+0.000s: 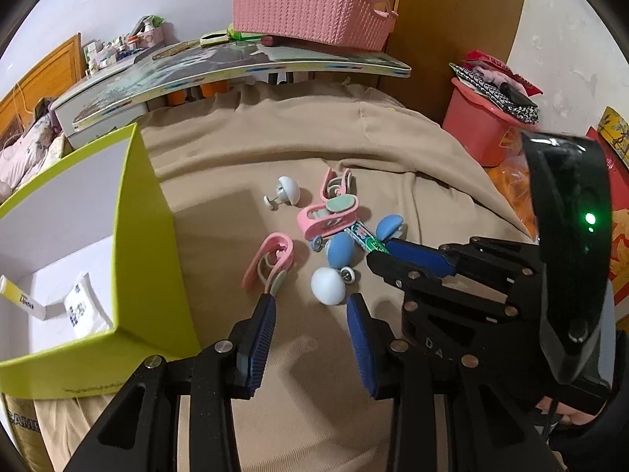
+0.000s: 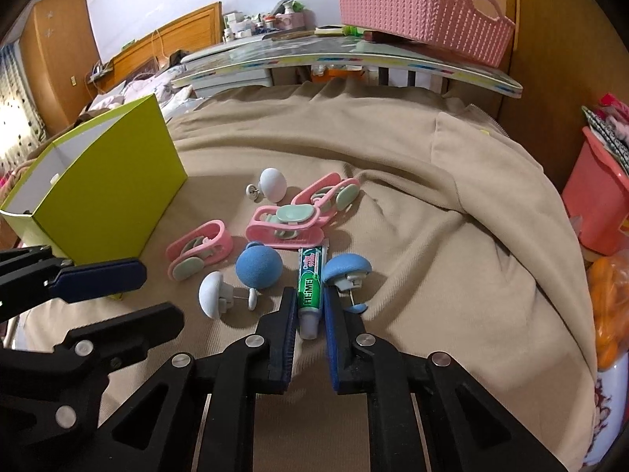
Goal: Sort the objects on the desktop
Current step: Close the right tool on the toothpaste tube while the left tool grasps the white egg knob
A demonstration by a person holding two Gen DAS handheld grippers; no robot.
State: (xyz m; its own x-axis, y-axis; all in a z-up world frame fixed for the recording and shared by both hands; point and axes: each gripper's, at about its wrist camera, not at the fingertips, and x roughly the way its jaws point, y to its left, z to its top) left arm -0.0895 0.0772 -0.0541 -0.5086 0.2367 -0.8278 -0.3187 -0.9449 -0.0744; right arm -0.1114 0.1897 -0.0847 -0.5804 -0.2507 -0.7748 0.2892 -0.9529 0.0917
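Over the cloth, right gripper (image 2: pixel 310 314) straddles the toothpaste tube (image 2: pixel 310 283)

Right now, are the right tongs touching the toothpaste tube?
Cannot tell. In the right wrist view the right tongs straddle the cap end of the toothpaste tube, with slim gaps seemingly left beside the cap, but neither contact nor clearance shows plainly.

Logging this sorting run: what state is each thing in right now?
Left gripper: open, empty, above the cloth.
Right gripper: fingers either side of the toothpaste tube, grip unclear.
Toothpaste tube: lying flat, capped.
Green box: open-topped, holding packets.
Pink basket: upright on the board.
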